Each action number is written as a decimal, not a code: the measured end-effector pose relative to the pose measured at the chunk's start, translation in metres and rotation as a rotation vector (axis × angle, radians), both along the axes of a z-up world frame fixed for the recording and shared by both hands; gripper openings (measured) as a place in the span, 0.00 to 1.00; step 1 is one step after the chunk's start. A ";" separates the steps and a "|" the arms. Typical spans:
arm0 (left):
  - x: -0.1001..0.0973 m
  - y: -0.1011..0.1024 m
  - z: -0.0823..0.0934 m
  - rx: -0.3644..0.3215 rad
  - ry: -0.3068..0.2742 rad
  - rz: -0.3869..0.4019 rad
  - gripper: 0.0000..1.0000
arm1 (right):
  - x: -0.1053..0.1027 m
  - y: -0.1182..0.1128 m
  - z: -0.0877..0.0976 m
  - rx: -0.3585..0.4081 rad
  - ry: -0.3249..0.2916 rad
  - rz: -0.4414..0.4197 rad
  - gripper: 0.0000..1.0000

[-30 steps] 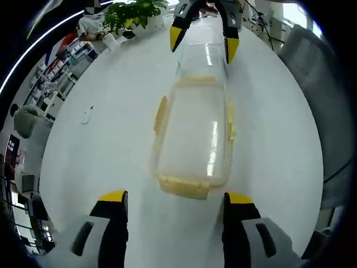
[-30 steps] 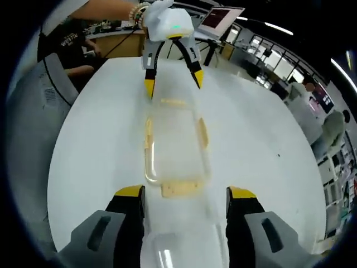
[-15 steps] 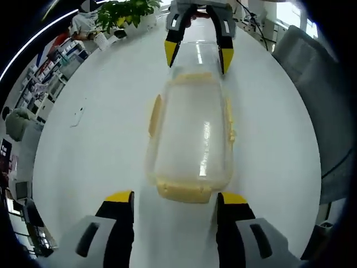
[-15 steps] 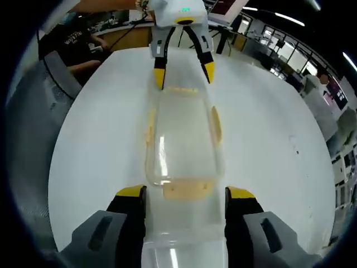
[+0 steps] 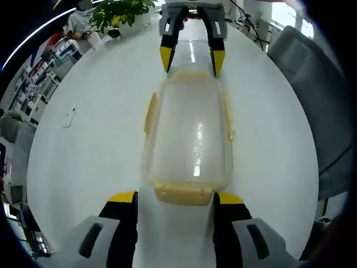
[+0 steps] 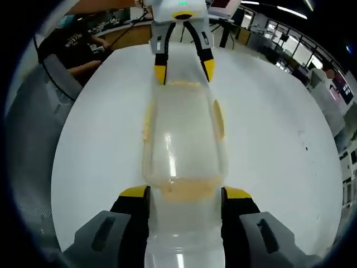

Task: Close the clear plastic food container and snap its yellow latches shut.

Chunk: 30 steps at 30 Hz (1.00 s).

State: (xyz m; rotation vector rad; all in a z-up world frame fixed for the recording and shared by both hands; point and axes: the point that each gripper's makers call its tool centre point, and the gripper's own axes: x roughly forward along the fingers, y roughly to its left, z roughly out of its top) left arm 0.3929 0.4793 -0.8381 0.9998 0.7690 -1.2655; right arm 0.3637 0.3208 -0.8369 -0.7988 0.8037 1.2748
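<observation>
A clear plastic food container (image 5: pixel 187 134) (image 6: pixel 181 139) lies lengthwise on the white table, between the two grippers. Its yellow latches (image 5: pixel 149 111) (image 6: pixel 218 120) stick out at the sides, and more yellow shows at both ends. My right gripper (image 6: pixel 185 193) (image 5: pixel 191 60) is shut on the clear lid (image 6: pixel 181 240), which reaches forward over the container and catches the light. My left gripper (image 5: pixel 174 198) (image 6: pixel 182 71) is open. Its jaws stand on either side of the container's end latch (image 5: pixel 184 194) and grip nothing.
The white round table (image 5: pixel 83 145) (image 6: pixel 279 145) has bare room on both sides of the container. A potted plant (image 5: pixel 120 11) stands at its far edge. A grey chair (image 5: pixel 295 56) is beside the table. A seated person (image 6: pixel 72 42) is behind the left gripper.
The two grippers have come closer together. The right gripper has carried the clear lid forward until it lies over the container. The left jaws now flank the end latch.
</observation>
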 end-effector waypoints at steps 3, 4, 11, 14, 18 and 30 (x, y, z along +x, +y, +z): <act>0.000 -0.001 -0.001 0.005 0.010 -0.011 0.48 | -0.001 0.002 -0.002 -0.020 0.002 0.024 0.48; 0.000 -0.002 -0.001 0.006 0.015 -0.016 0.48 | -0.002 0.002 -0.002 -0.020 0.004 0.030 0.47; -0.001 -0.003 -0.003 0.011 0.045 -0.020 0.46 | -0.001 0.001 -0.004 -0.041 0.015 0.041 0.44; -0.002 -0.003 -0.003 0.012 0.052 -0.025 0.44 | 0.000 0.000 -0.006 -0.053 0.020 0.040 0.42; -0.008 -0.002 -0.004 0.016 0.082 -0.031 0.37 | 0.001 0.000 -0.007 -0.077 0.019 0.049 0.42; -0.011 -0.002 -0.005 0.030 0.124 -0.035 0.33 | 0.000 0.000 -0.011 -0.149 0.070 0.059 0.42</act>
